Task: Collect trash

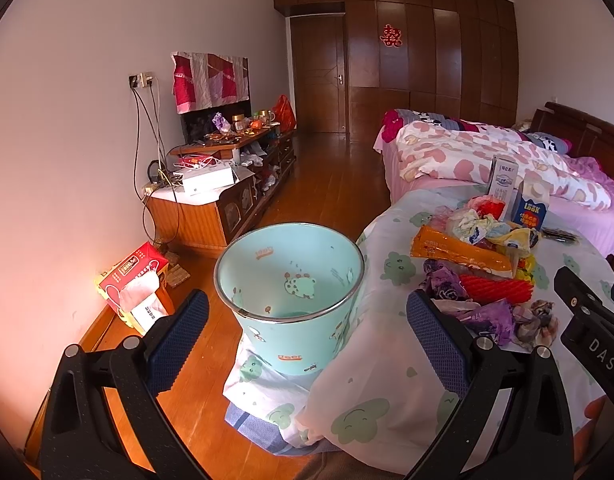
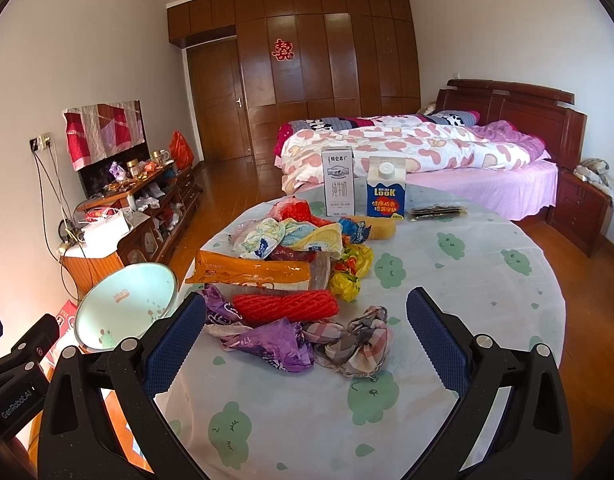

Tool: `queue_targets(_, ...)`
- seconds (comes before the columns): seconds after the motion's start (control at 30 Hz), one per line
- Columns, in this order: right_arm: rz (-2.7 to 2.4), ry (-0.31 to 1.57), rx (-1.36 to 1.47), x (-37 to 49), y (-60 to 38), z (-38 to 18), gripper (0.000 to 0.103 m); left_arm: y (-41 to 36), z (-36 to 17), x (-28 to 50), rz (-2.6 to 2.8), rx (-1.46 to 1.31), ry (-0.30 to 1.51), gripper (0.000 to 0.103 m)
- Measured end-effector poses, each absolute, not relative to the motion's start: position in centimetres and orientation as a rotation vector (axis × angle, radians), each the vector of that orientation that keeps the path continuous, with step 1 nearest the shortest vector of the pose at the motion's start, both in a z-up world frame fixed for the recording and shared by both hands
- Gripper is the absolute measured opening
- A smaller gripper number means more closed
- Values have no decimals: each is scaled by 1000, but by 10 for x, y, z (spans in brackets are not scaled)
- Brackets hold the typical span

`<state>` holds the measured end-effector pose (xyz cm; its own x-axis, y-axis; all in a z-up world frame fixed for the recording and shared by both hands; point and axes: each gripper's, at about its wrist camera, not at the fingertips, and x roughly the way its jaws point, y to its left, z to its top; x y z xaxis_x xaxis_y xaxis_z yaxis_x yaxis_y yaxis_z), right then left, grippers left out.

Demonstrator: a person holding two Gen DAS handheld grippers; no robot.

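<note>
Both tools empty, jaws spread wide. Right tool (image 2: 306, 334) hovering low over the near edge of the desk (image 2: 447, 264), aimed straight at the trash pile; left tool (image 1: 307, 336) off the desk's left side, looking down into the mint-green bin (image 1: 291, 276), which stands just beside the desk rim with the cloth draped against it and seems empty inside.

Trash heaped on the left-centre of the desk. Nearest the right tool: a crumpled purple wrapper (image 2: 273, 342) touching a plaid rag (image 2: 359, 344), both lying between the spread fingers and just ahead of them. Behind these a red ribbed roll (image 2: 285, 306), long axis running left to right, square across the tool's line of approach. Further back an orange packet (image 2: 247, 274), also lying crosswise, then a mixed tangle of bags. At the far side, upright and apart from the heap: a white milk carton (image 2: 338, 182) and a blue carton (image 2: 386, 194).

Right tool clearly the nearer to the pile; bin lying to its left and below desk level. Likely next: drop onto the purple wrapper or rag, close, then carry leftward over the rim. Loose, light scraps, so probably apt to slip or drag neighbours along
</note>
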<state>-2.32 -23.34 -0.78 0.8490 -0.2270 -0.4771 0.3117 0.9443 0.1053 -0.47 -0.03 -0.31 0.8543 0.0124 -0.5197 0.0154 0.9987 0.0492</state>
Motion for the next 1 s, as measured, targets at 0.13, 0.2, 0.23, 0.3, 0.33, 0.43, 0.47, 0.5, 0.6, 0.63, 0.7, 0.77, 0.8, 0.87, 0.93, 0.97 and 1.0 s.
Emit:
queue_targets(0.13,-285,476,182,-24,-234,-8,98,1,-3,-5,-1,53,552,97)
queue_targets(0.2,-285,477,184,-24,-234,-8,98,3,-3,-7,-1,54,551,97)
queue_targets(0.23,-285,477,185,-23,-234,-8,98,3,-3,-8,-1,54,550,97)
queue_targets(0.3,-286,478,184,-23,-234,-8,98,5,-4,-9,-2,56,549,97)
queue_targets(0.33,-286,477,184,-23,-234,-8,98,6,-3,-10,-2,57,549,97)
queue_targets(0.43,-285,475,181,-23,-234,-8,98,0,-4,-5,-2,56,552,97)
queue_targets(0.47,-285,475,182,-24,-235,-8,98,-2,-4,-5,-1,56,552,97)
queue_targets(0.5,-284,476,181,-23,-234,-8,98,-2,-4,-5,-1,56,553,97)
queue_targets(0.6,-284,478,184,-24,-235,-9,98,-3,-5,-5,-4,61,555,97)
queue_targets(0.63,-283,479,184,-24,-234,-9,98,-5,-6,-5,-5,64,555,97)
queue_targets(0.7,-283,480,185,-24,-234,-10,98,-5,-7,-5,-6,67,557,97)
queue_targets(0.77,-283,481,186,-25,-234,-10,98,-5,-7,-5,-7,66,558,97)
queue_targets(0.8,-282,482,186,-25,-234,-11,98,-6,-7,-5,-7,67,559,97)
queue_targets(0.87,-281,485,188,-24,-234,-12,98,-6,-8,-5,-6,69,561,97)
queue_targets(0.93,-281,484,188,-24,-234,-12,98,-6,-8,-5,-7,69,560,97)
queue_targets(0.97,-281,484,188,-24,-234,-12,98,-6,-8,-5,-6,69,561,97)
queue_targets(1.0,-281,484,188,-24,-234,-12,98,-6,-8,-5,-6,68,561,97)
